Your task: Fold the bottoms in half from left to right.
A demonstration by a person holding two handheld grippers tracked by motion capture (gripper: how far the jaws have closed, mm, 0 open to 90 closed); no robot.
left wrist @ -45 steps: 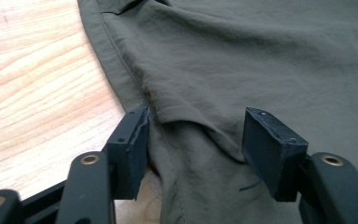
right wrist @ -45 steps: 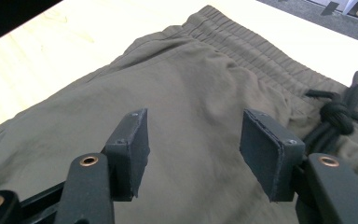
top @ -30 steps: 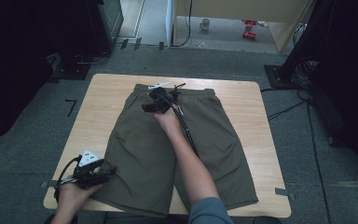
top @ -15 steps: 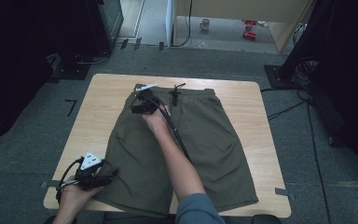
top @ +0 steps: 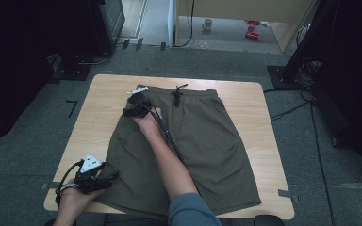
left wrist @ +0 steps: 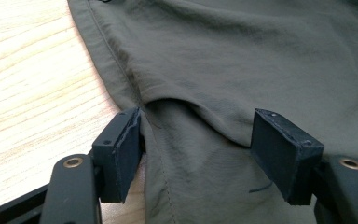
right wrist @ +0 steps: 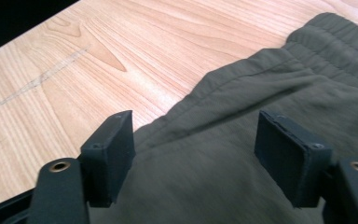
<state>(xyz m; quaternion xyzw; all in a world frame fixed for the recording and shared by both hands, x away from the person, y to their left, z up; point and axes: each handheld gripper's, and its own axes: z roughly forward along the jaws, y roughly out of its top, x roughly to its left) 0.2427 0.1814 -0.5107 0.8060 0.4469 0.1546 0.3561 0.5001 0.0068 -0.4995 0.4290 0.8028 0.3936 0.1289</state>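
Note:
Olive-green shorts [top: 202, 141] lie flat on a wooden table [top: 103, 108], waistband at the far side. My left gripper [top: 112, 177] rests at the near left leg's outer edge. In the left gripper view it [left wrist: 200, 149] is open, straddling a raised fold of the shorts [left wrist: 242, 60] beside bare table [left wrist: 32, 84]. My right gripper [top: 131, 107] hovers at the waistband's left corner. Its jaws have just been opening, and the right gripper view shows it [right wrist: 196, 154] open, with the shorts' edge [right wrist: 270, 93] lying loose between the pads.
The black drawstring [top: 176, 94] lies at the waistband's middle. The right gripper's cable [top: 169, 139] trails across the shorts along the forearm. Bare wood [right wrist: 98, 60] lies left of the shorts. Dark racks and floor cables [top: 292, 110] surround the table.
The right hand has slid left along the waistband to its left corner and sunk a little, and its jaws stand wider. The left hand has stayed put.

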